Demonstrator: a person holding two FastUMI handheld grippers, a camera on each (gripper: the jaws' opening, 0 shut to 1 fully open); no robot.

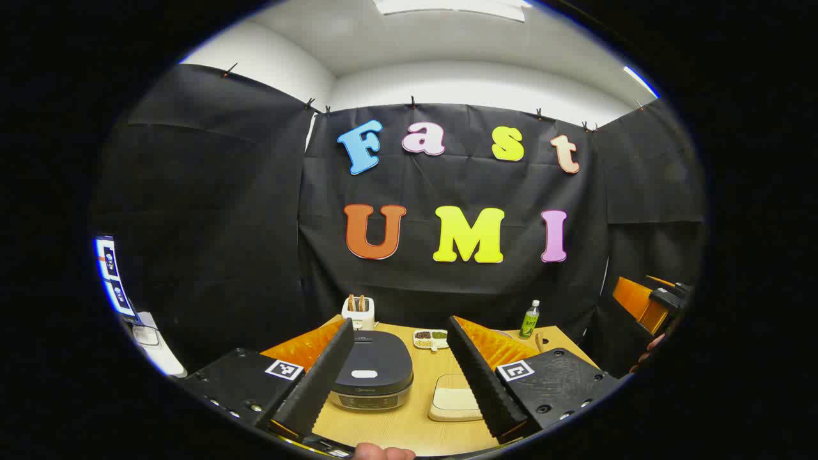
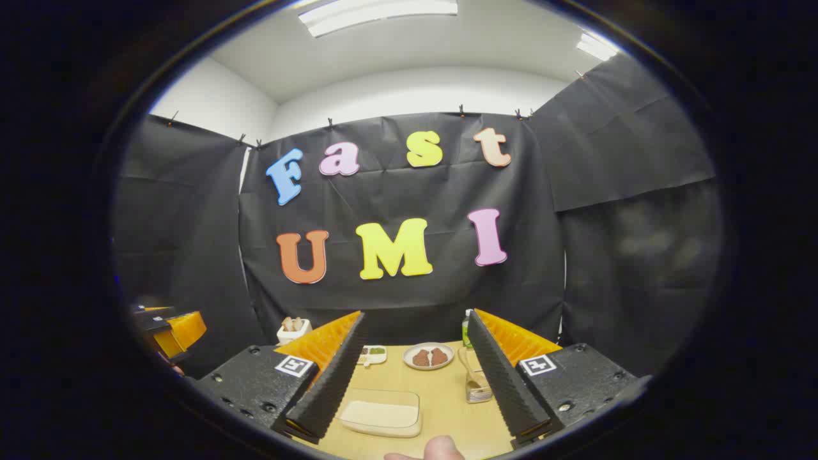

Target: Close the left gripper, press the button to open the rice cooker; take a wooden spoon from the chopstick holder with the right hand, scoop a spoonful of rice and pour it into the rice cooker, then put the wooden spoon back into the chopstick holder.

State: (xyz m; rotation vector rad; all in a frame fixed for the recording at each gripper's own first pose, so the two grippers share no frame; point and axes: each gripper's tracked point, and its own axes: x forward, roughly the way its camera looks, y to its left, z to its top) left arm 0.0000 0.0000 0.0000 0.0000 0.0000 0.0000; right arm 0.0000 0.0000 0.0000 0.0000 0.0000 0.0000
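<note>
Even, bright illumination from ceiling light panels (image 1: 450,6); soft, faint shadows on the table (image 2: 441,390). Strong fisheye curvature bends wall edges; focus sharp centrally, softening and darkening toward the rim

Left gripper view: camera rides above the near edge of the wooden surface (image 1: 409,421), raised, facing the far cloth wall, pitched slightly down. Own left gripper (image 1: 399,409) frames the bottom; the rice cooker (image 1: 372,374) sits near, between its fingers. Chopstick holder (image 1: 358,312) lies farther, by the wall.

Right gripper view: camera stands to the right of the first, same height and heading. Own right gripper (image 2: 415,409) frames the bottom, over a cream tray (image 2: 381,413).

Shared: the far wall, the tray (image 1: 455,397), divided dish (image 1: 430,338) (image 2: 372,354), green bottle (image 1: 529,319) (image 2: 467,327), chopstick holder (image 2: 293,330). Each view catches the other gripper at its edge (image 1: 652,300) (image 2: 163,329).
</note>
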